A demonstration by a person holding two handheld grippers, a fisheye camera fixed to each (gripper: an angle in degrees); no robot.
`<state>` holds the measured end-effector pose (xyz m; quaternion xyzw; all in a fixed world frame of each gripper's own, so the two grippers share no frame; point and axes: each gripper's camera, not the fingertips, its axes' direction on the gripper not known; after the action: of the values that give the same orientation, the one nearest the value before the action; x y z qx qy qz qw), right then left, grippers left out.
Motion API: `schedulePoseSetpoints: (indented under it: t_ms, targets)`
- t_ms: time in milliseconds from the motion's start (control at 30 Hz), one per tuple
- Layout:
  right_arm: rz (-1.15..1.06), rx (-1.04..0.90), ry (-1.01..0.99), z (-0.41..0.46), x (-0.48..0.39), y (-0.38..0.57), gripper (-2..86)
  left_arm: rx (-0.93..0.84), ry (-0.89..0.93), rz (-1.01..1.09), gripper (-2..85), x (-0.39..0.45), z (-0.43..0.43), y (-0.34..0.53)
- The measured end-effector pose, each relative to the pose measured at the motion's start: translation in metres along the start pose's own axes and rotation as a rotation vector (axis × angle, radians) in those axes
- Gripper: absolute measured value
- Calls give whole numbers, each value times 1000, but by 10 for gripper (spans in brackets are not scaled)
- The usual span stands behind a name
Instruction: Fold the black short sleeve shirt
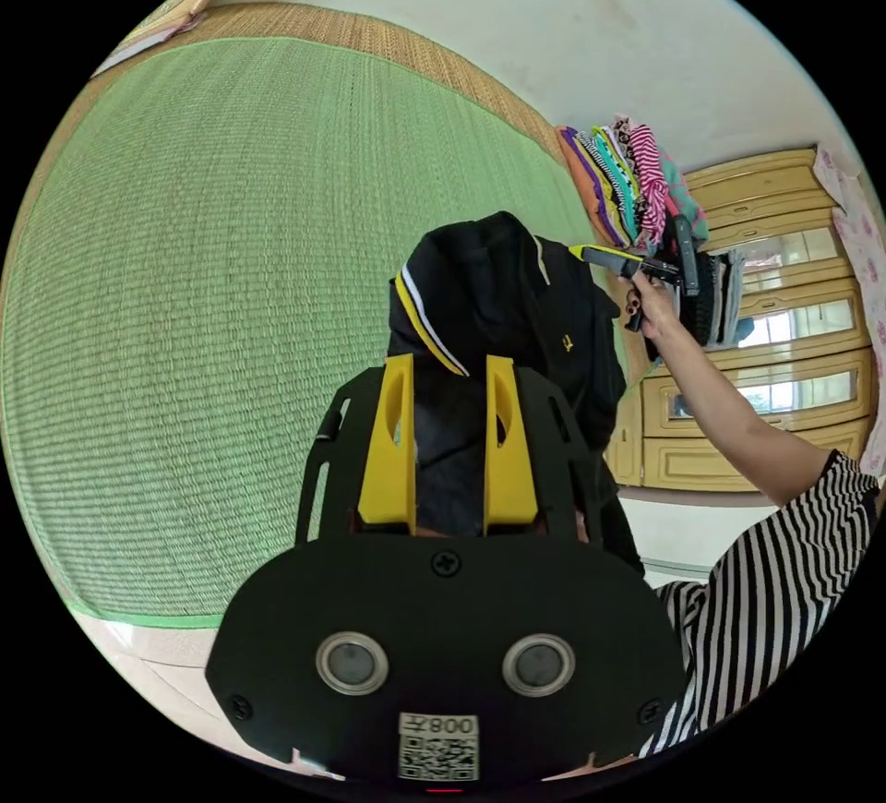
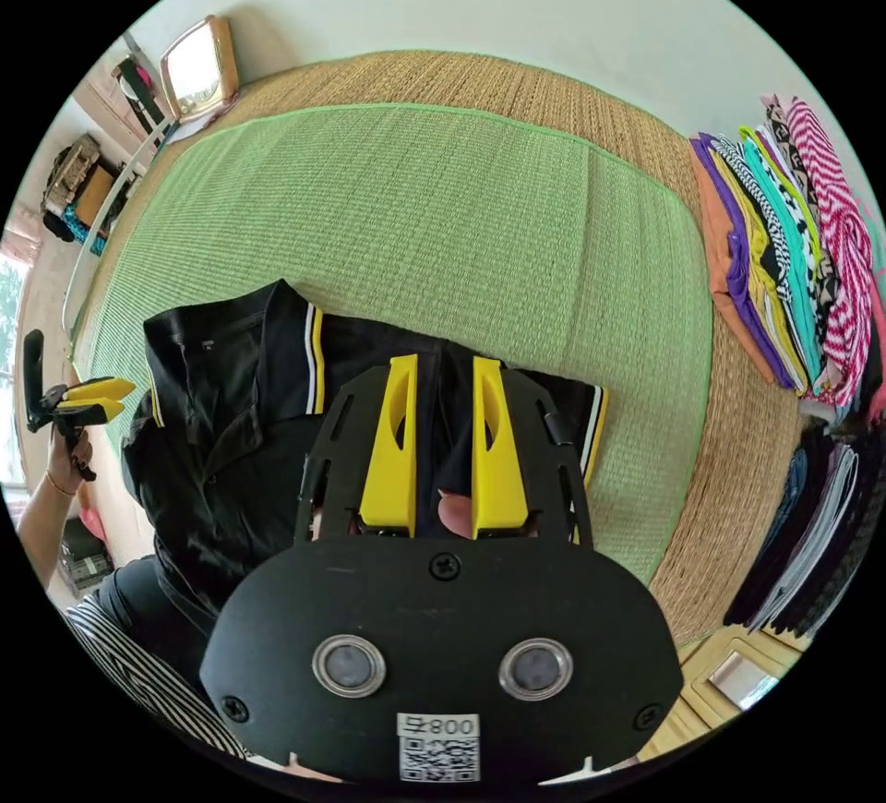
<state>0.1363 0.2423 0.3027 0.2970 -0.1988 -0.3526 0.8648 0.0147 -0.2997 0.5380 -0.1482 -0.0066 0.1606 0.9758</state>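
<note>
Now | black shirt (image 2: 231, 434) hangs lengthwise, collar up | both grippers' fingers clamped on it

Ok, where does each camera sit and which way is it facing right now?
Left gripper view: rides the left claw, looking over the held black shirt toward the green mat, clothes stack and cabinet; person's arm, striped sleeve and right claw show.
Right gripper view: rides the right claw, looking down at the shirt over the mat; left claw at left.
Shared: shirt, mat, stack.

Green mat (image 2: 443, 212), stacked folded clothes (image 2: 784, 249), wooden cabinet (image 1: 766, 360).
</note>
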Motion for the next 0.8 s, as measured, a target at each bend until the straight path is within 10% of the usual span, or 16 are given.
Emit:
schedulePoseSetpoints:
  t_ms: [433,800]
  targets:
    - [-27,-50,47,8,-117,-37,12,-60,-61,-75,6,2,36,-16]
    - [104,314,-78,-200,-158,34,3,200,164,25,0,41,-46,24]
